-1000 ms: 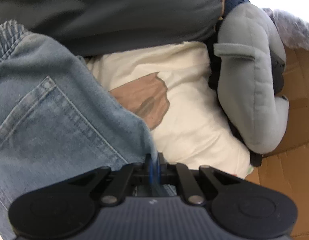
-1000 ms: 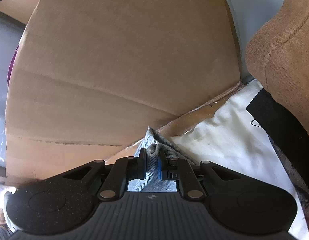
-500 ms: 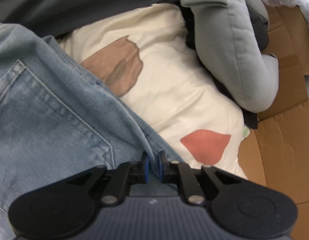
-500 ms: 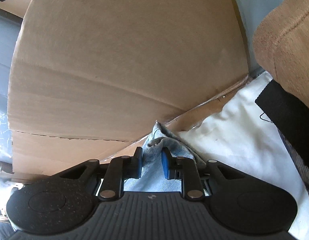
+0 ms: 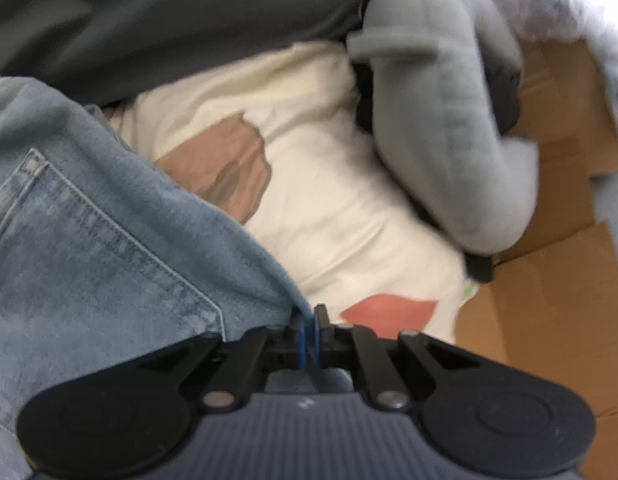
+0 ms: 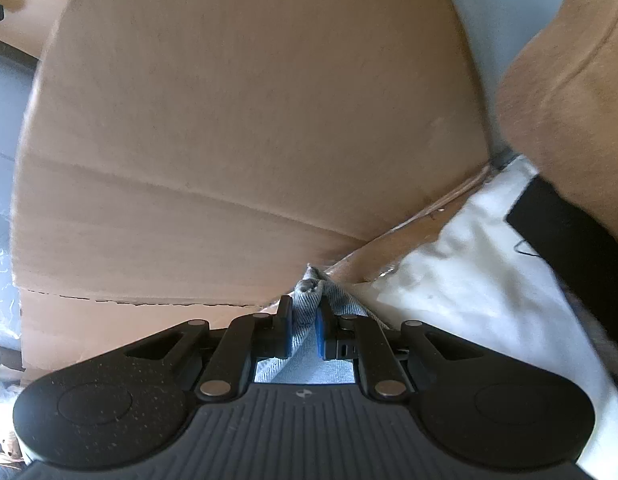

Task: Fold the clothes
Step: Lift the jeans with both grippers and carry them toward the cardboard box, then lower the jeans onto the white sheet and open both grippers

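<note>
Light blue jeans (image 5: 89, 240) with a stitched back pocket fill the lower left of the left wrist view. My left gripper (image 5: 308, 320) is shut on their edge, the blue pads pinching a thin fold of denim. In the right wrist view a bunched tip of the jeans (image 6: 309, 284) sticks up between the pads of my right gripper (image 6: 303, 320). Its jaws are closing, with the pads pressing on the denim. More denim runs back under the gripper body. The rest of the jeans between the two grippers is hidden.
A cream cloth (image 5: 329, 200) with brown and red patches lies under the jeans, a grey padded garment (image 5: 449, 120) and a dark garment (image 5: 169, 12) beyond it. A cardboard flap (image 6: 249, 120) stands just ahead of the right gripper. White cloth (image 6: 469, 300) and a tan garment (image 6: 569, 100) lie at the right.
The right jaws widened around the denim half a second ago and have narrowed onto it again. The left gripper rolled and swung back, keeping its pinch on the jeans' edge.
</note>
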Available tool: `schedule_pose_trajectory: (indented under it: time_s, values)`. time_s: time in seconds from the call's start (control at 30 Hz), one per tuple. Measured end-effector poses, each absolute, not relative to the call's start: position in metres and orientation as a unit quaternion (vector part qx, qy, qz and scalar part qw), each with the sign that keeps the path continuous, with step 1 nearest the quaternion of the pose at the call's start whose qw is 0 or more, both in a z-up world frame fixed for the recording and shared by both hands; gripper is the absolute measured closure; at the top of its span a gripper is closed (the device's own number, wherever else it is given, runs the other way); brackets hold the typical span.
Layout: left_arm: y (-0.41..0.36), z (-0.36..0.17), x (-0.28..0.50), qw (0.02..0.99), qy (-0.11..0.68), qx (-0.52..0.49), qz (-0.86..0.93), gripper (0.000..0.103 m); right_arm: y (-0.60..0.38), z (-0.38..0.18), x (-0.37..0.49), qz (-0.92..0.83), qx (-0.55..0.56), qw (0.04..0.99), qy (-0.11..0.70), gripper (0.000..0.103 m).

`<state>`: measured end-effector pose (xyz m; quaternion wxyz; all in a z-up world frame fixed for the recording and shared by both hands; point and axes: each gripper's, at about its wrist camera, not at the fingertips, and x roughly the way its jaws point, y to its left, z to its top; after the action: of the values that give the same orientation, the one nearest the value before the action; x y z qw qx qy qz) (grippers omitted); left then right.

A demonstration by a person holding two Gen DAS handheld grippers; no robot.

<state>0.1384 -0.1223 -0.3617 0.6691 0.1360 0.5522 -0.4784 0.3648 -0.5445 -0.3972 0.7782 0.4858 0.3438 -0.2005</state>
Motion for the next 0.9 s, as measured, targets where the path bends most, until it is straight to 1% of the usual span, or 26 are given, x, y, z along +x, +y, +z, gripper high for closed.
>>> schedule_pose_trajectory:
  time_s: [0.07, 0.13, 0.2, 0.23, 0.3, 0.5, 0.6, 0.7, 0.8, 0.9]
  values:
    - [-0.123, -0.369, 0.138, 0.669, 0.556, 0.140, -0.473, 0.097, -0.543, -0.404, 0.367, -0.193, 0.490, 0.777, 0.345, 0.087]
    - [-0.124, -0.367, 0.131, 0.673, 0.547, 0.154, -0.474, 0.095, -0.545, -0.410, 0.359, -0.191, 0.516, 0.767, 0.330, 0.076]
    - [-0.127, -0.364, 0.116, 0.672, 0.523, 0.192, -0.487, 0.089, -0.543, -0.409, 0.352, -0.183, 0.519, 0.770, 0.323, 0.073]
    - [-0.128, -0.364, 0.110, 0.671, 0.518, 0.202, -0.490, 0.087, -0.541, -0.407, 0.348, -0.178, 0.511, 0.776, 0.325, 0.069]
    - [-0.128, -0.365, 0.101, 0.672, 0.513, 0.210, -0.491, 0.087, -0.537, -0.404, 0.340, -0.172, 0.505, 0.780, 0.328, 0.062]
    - [-0.123, -0.366, 0.078, 0.687, 0.498, 0.219, -0.482, 0.087, -0.522, -0.389, 0.314, -0.144, 0.486, 0.786, 0.353, 0.062]
    - [-0.120, -0.364, 0.066, 0.678, 0.510, 0.211, -0.486, 0.090, -0.511, -0.371, 0.299, -0.129, 0.461, 0.794, 0.375, 0.062]
    - [-0.117, -0.360, 0.048, 0.667, 0.510, 0.213, -0.500, 0.089, -0.522, -0.352, 0.284, -0.115, 0.430, 0.812, 0.378, 0.059]
    - [-0.114, -0.354, 0.030, 0.644, 0.515, 0.222, -0.520, 0.088, -0.509, -0.338, 0.301, -0.101, 0.422, 0.821, 0.370, 0.059]
    - [-0.111, -0.348, 0.008, 0.624, 0.510, 0.242, -0.540, 0.088, -0.512, -0.341, 0.308, -0.098, 0.424, 0.826, 0.359, 0.058]
